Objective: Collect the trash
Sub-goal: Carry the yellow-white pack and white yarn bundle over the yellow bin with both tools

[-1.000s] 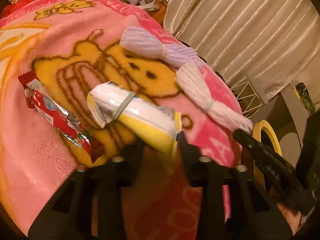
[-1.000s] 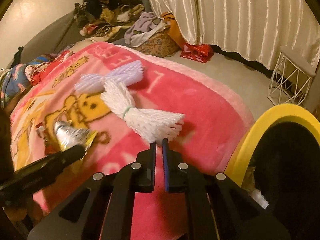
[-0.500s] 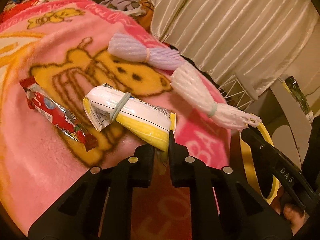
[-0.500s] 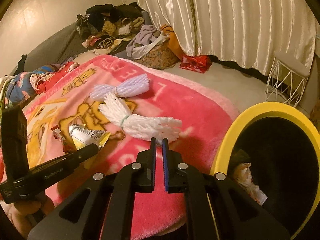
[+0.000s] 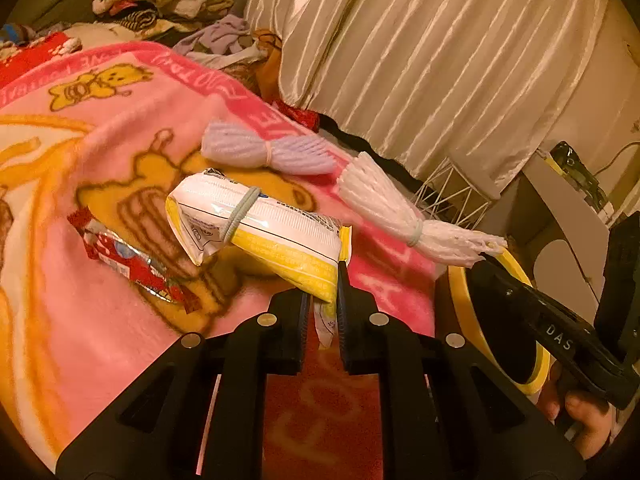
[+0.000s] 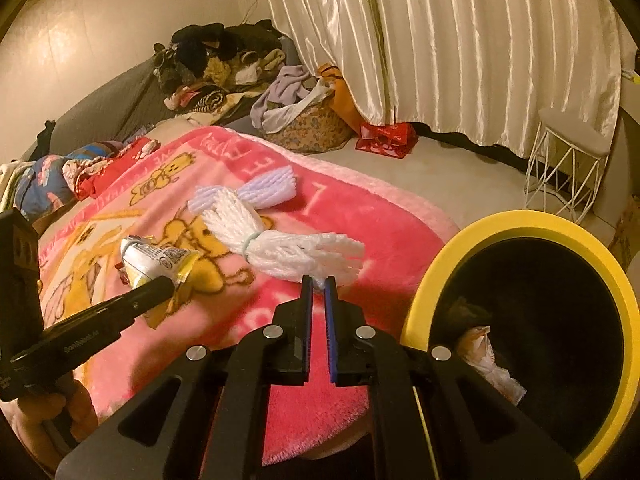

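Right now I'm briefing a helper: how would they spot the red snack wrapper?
Find the pink cartoon-bear fleece blanket. Left of the lifted white-and-yellow pouch lies a flat red foil wrapper, the only red, shiny item there and held by no gripper.

Two foam-net bundles (image 5: pixel 400 216), two snack wrappers (image 5: pixel 256 228), one yellow-rimmed bin (image 6: pixel 520 220), one pink blanket (image 5: pixel 80 280).

"DAS" on right tongs (image 5: pixel 486 258) handle; "DoniRobot.ai" on left tongs (image 6: pixel 170 286) handle.
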Demonstrator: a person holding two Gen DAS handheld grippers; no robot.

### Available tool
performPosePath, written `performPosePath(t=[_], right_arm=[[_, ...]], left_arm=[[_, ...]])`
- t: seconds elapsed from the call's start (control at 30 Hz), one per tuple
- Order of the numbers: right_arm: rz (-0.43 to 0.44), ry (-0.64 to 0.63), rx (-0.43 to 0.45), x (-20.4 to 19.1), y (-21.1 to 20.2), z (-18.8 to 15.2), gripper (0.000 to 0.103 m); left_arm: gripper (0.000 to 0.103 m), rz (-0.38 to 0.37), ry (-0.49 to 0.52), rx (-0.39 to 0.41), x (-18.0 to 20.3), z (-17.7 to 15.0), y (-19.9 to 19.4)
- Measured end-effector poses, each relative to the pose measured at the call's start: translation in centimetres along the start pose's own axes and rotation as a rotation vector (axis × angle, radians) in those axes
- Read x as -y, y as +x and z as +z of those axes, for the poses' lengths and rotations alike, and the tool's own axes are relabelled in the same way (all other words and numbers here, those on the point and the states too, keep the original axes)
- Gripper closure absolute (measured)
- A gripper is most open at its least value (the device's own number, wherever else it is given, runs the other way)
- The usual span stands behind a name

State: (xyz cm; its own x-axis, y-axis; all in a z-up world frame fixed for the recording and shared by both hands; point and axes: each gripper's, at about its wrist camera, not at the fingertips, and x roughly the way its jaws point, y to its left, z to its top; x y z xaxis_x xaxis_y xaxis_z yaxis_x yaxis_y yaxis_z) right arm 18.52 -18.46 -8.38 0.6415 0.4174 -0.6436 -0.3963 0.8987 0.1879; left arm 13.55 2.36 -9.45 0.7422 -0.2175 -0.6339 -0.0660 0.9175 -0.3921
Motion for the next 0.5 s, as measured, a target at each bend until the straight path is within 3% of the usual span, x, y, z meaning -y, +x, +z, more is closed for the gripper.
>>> performPosePath(t=[0.5], right_arm=[[-0.028,0.060,0.049,2.5,-2.9,-0.1,0.097]], left_arm=[[0.096,-0.051,0.058,0.021,2.9,0.5,-1.5]])
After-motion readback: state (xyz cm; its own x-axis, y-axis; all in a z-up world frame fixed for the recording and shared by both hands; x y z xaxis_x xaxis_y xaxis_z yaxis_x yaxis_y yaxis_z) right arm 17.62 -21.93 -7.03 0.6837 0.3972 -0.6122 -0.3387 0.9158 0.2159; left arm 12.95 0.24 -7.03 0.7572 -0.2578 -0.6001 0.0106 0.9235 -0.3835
